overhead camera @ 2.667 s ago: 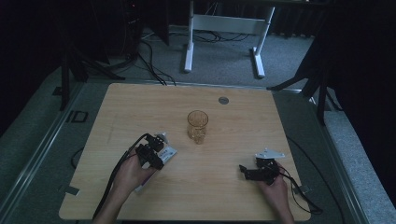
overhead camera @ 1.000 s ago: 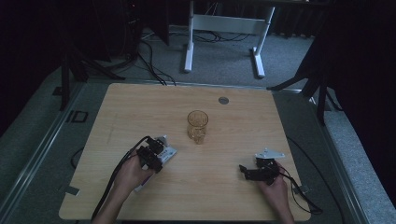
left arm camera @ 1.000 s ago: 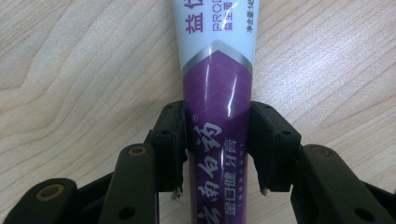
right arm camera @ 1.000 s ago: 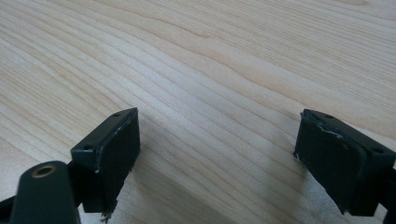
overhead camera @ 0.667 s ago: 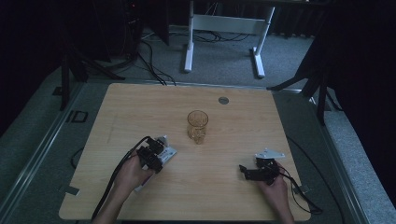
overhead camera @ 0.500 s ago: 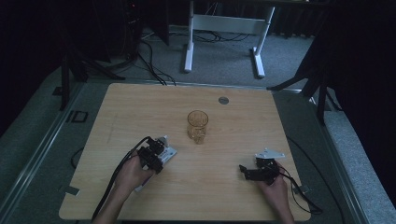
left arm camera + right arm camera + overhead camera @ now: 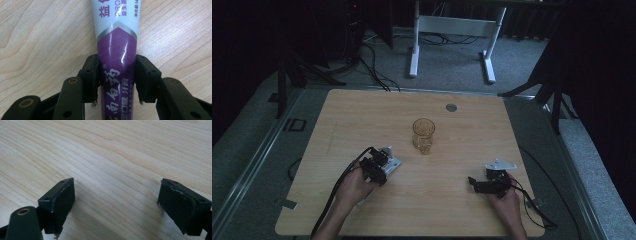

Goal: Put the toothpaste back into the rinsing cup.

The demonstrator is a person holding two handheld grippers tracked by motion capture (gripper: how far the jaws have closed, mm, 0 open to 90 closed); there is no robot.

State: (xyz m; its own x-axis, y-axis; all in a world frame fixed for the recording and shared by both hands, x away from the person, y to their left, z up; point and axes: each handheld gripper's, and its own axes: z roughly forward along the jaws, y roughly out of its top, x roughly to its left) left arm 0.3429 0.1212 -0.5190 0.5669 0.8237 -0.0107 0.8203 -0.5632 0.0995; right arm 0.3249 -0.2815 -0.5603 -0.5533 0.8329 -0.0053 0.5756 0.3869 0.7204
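Observation:
A purple and white toothpaste tube (image 7: 116,37) lies on the wooden table (image 7: 362,120), running away from the camera in the left gripper view. My left gripper (image 7: 116,67) is shut on the tube's purple part, with both pads pressed against its sides. In the high view that left gripper (image 7: 379,167) sits at the front left of the table, held by a hand. An amber glass cup (image 7: 423,133) stands upright near the table's middle, apart from both grippers. My right gripper (image 7: 473,182) rests at the front right, and in its own view the right gripper (image 7: 115,195) is open over bare wood.
A small grey disc (image 7: 451,107) is set in the tabletop behind the cup. Cables trail from both grippers off the table's front edge. Beyond the far edge stand white desk legs (image 7: 414,45) and dark stands on grey carpet.

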